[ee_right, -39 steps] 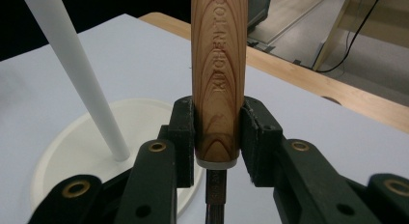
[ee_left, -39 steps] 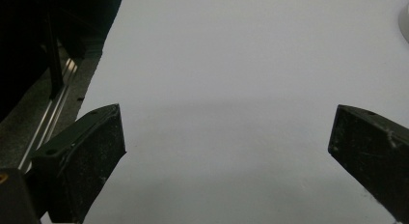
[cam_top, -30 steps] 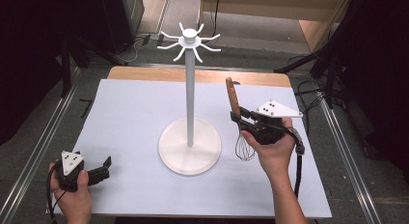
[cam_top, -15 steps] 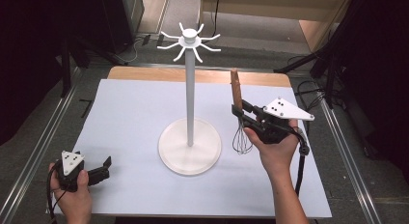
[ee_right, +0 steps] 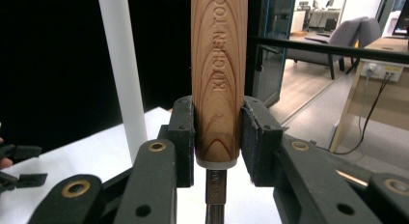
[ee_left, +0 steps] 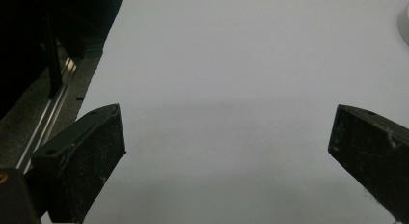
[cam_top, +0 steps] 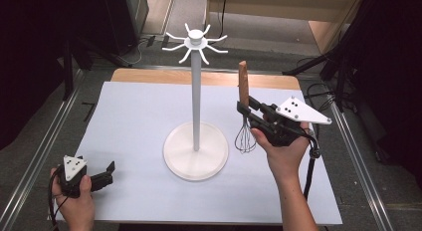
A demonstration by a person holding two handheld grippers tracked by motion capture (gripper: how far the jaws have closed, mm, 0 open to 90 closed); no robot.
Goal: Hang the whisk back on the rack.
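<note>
Right gripper view puts the nearest fact up front: the right hand-held gripper (ee_right: pixel 218 137) is pinching the whisk (ee_right: pixel 219 64) at the lower end of its wooden handle, one pad on each side, with the metal neck dropping out of sight below. The white pole of the stand (ee_right: pixel 121 69) rises just behind and to one side of it.

From the high view, the whisk (cam_top: pixel 243 106) now stands nearly upright in the right hand-held gripper (cam_top: pixel 247 110), handle tip up and wire head hanging clear above the bench (cam_top: pixel 139 116). A second ago the handle leaned away to the left and the wires sat lower, closer to the surface; half a second ago it was already straightening. So the lift and the turn to vertical look done, which I judge to be the set-up for hanging the whisk on the stand.

Just beside the wires sits the round base of the stand (cam_top: pixel 196 151), not touching them. Its hooks (cam_top: pixel 196 42) at the top are higher than the handle tip, so more raising seems needed.

The left hand-held gripper (cam_top: pixel 105 172) rests at the near left corner, jaws spread wide over bare surface, unchanged from before.
</note>
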